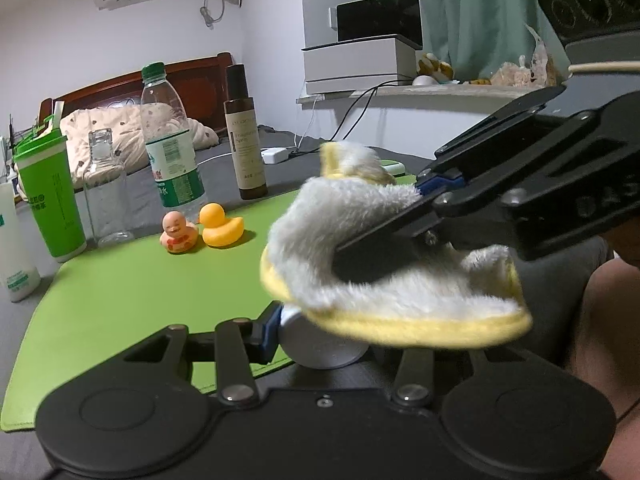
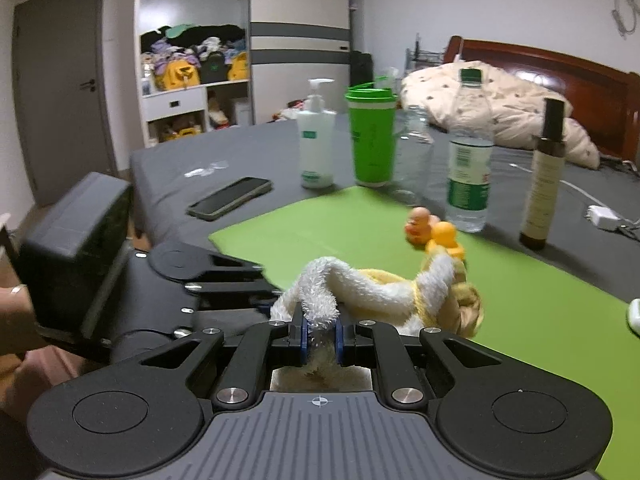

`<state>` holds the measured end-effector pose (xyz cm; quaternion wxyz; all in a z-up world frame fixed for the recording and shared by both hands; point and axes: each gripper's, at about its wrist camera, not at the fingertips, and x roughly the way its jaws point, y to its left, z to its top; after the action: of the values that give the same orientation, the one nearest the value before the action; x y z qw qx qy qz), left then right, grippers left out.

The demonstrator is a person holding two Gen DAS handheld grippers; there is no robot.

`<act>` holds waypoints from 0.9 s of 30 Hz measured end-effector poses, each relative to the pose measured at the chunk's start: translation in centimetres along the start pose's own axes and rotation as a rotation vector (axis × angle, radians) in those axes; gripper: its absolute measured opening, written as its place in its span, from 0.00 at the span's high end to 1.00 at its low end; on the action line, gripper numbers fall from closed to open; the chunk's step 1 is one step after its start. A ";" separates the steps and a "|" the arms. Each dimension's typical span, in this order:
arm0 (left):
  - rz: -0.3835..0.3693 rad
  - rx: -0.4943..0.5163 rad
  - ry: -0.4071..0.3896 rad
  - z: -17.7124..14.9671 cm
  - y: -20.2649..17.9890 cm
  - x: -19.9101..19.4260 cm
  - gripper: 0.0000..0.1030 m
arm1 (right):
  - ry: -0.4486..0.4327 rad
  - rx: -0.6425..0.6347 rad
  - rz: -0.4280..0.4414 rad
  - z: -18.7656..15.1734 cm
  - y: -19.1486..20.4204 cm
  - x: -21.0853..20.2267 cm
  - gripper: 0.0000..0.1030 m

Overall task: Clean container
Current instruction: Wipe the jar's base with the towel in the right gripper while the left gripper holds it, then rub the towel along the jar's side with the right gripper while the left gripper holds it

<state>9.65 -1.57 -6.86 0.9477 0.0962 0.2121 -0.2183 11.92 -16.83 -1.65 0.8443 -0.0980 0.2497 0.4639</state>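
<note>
Wiping step in hand, judging by the layout: left gripper (image 1: 320,336) with jaws narrowed around a small silver container (image 1: 320,340), held low at 6 o'clock in the left wrist view, mostly hidden under the cloth. Right gripper (image 2: 320,340) with jaws pinched tight on a fluffy white cloth with yellow trim (image 2: 360,292), draped over the container's top at 4 o'clock.

Next move probably calls for pressing the cloth down and rubbing around the container while keeping the left grip steady; contact between cloth and container not clear through the blur.

On the green mat (image 1: 120,292), at 10 o'clock: a yellow duck (image 1: 220,226) touching a pink toy figure (image 1: 179,234), well apart from the work. Behind, a water bottle (image 1: 170,140), brown spray bottle (image 1: 245,136), clear glass bottle (image 1: 106,188) and green cup (image 1: 50,200). Nothing blocking; only loose cloth folds hiding the container.
</note>
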 end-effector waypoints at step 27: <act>0.009 -0.010 0.011 0.2 0.0 0.1 0.59 | -0.042 0.105 -0.148 0.9 -6.1 2.3 0.88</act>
<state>9.82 -1.68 -6.72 0.9479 0.0936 0.2178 -0.2127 18.31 -18.08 -2.44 0.8853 -0.0624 0.2480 0.3885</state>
